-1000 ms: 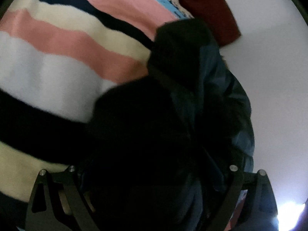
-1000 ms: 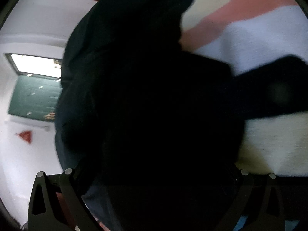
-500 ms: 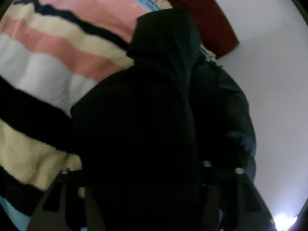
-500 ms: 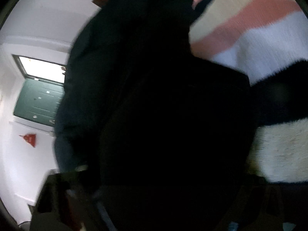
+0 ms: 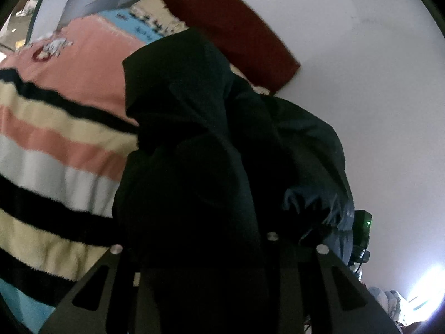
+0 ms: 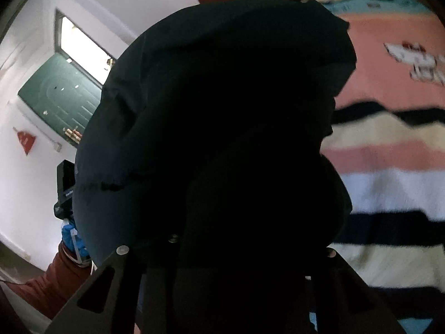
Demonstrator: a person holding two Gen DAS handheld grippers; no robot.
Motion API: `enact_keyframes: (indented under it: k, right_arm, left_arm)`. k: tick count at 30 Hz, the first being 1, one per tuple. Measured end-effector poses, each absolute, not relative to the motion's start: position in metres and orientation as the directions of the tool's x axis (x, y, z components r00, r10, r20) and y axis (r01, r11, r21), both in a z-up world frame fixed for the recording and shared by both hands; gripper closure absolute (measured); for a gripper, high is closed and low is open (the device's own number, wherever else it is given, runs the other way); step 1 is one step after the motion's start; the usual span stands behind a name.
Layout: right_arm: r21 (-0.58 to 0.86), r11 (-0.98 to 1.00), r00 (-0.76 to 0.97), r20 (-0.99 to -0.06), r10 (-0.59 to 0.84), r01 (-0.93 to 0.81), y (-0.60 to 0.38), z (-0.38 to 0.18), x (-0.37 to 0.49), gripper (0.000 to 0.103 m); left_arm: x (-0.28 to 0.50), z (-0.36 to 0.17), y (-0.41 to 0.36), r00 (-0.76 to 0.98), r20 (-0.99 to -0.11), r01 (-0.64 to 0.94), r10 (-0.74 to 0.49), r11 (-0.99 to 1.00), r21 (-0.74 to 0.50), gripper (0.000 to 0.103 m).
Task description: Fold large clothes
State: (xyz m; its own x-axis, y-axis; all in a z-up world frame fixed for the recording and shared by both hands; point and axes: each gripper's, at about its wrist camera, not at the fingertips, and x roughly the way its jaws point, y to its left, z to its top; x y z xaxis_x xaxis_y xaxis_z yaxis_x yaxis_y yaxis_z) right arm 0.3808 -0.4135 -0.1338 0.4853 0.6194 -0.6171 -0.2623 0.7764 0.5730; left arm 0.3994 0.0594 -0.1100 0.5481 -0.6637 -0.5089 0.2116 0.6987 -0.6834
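Between both closing hand-held grippers (image 5: 194, 253) (image 6: 225, 247) hangs the gripped dark garment (image 5: 194, 144).

A striped blanket (image 5: 50, 150) in pink, cream, white and black bands covers the bed. A dark red headboard (image 5: 233, 25) stands against the white wall (image 5: 375, 97). A green door (image 6: 59, 98) sits below a lit transom window (image 6: 80, 40). A red ornament (image 6: 26, 139) hangs beside the door.
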Motion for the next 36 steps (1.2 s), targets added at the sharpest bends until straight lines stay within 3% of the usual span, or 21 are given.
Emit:
enact_keyframes:
  k: [10,18,22,29,31,34,36]
  right_arm:
    - [0.559,0.761,0.567,-0.527,0.633,-0.329,-0.417,-0.063,0.338,0.077]
    - [0.59,0.751,0.57,-0.522,0.635,-0.297,-0.42,-0.061,0.325,0.077]
    - [0.604,0.753,0.554,-0.544,0.63,-0.263,-0.417,-0.083,0.327,0.077]
    - [0.548,0.821,0.499,-0.673,0.546,-0.16,-0.421,-0.151,0.372,0.077]
    - [0.554,0.824,0.487,-0.69,0.535,-0.12,-0.43,-0.169,0.372,0.075]
    - [0.567,0.82,0.473,-0.702,0.532,-0.08,-0.438,-0.193,0.365,0.066]
    - [0.564,0.823,0.477,-0.709,0.52,-0.058,-0.442,-0.198,0.365,0.052]
  left_arm:
    - [0.38,-0.052,0.065,0.587,-0.427,0.291,-0.687,0.672,-0.681,0.077]
    - [0.364,-0.06,0.073,0.58,-0.457,0.264,-0.674,0.686,-0.678,0.077]
    - [0.373,-0.092,0.073,0.558,-0.502,0.217,-0.661,0.7,-0.681,0.077]
    - [0.395,-0.163,0.086,0.553,-0.601,0.137,-0.578,0.774,-0.618,0.077]
    - [0.4,-0.186,0.091,0.53,-0.665,0.108,-0.526,0.82,-0.563,0.076]
    - [0.4,-0.196,0.101,0.519,-0.672,0.094,-0.529,0.816,-0.57,0.068]
    - [0.403,-0.197,0.105,0.513,-0.678,0.079,-0.525,0.816,-0.572,0.064]
